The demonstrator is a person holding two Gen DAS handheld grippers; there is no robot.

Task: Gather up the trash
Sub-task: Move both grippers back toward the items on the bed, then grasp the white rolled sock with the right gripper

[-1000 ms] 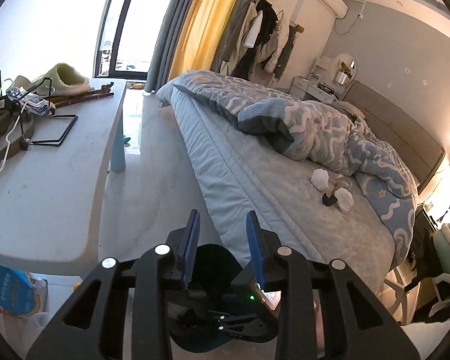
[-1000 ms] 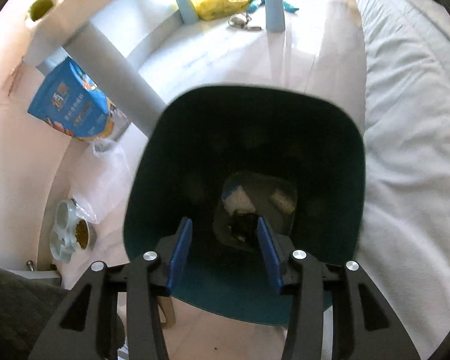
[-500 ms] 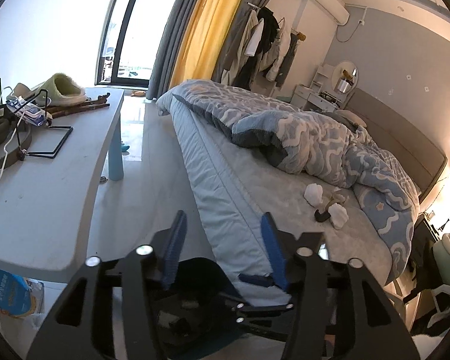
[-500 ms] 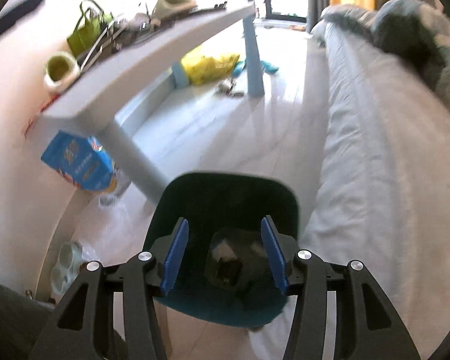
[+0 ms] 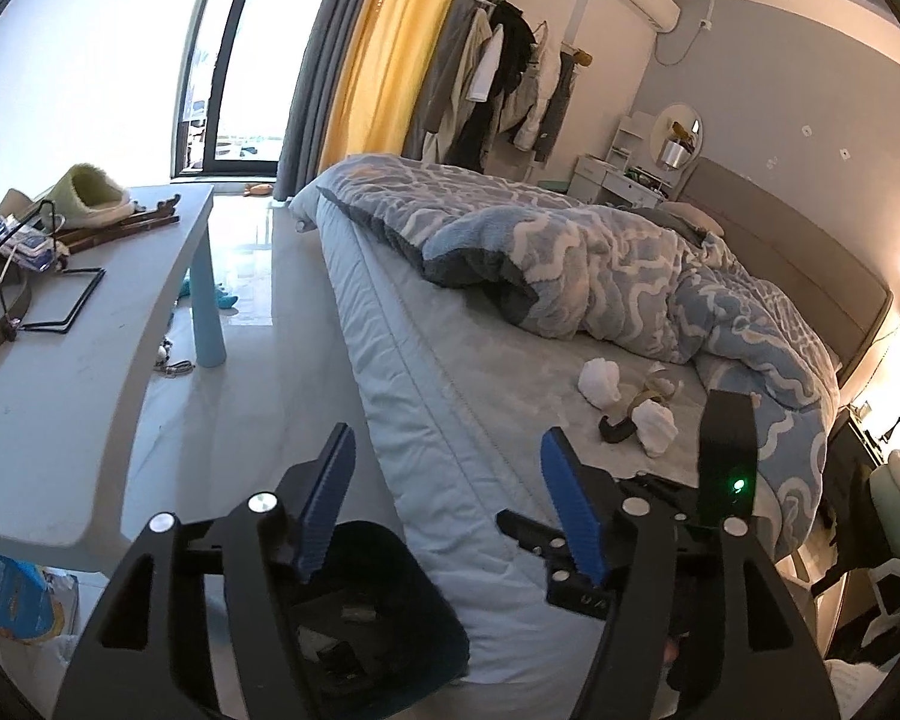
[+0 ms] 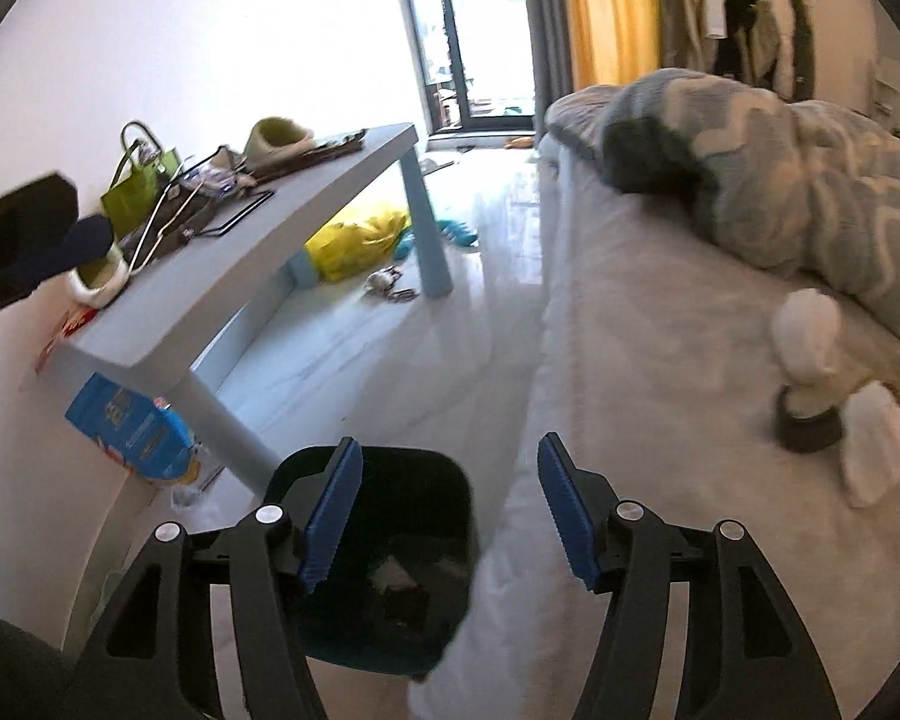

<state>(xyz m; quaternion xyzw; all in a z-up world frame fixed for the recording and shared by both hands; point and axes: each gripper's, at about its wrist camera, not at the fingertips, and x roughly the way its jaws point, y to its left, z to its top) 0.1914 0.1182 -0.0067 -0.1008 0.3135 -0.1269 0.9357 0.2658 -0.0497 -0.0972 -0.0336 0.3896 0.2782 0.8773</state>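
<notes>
- My left gripper (image 5: pixel 447 501) is spreading, nothing between its jaws.
- My right gripper (image 6: pixel 450 507) is likewise widening and empty.
- Dark trash bin (image 6: pixel 390 552) sits on the floor beside the bed (image 6: pixel 660 360).
- Crumpled tissues (image 5: pixel 599 383) and a banana peel (image 5: pixel 651 390) lie on the mattress, near the blanket (image 5: pixel 600 264).

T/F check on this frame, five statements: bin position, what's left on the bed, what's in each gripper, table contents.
1. The dark green trash bin stands on the floor beside the bed. True.
2. The bin is empty. False: a few scraps lie at its bottom.
3. Two white crumpled tissues lie on the mattress beside a dark curved object. True.
4. The right gripper holds a tissue. False: nothing is between its fingers, and the jaws are opening.
5. The left gripper is clamped on the bin's rim. False: it is clear of the bin with nothing between its fingers, jaws opening.
6. A green slipper sits on the pale blue table. True.
</notes>
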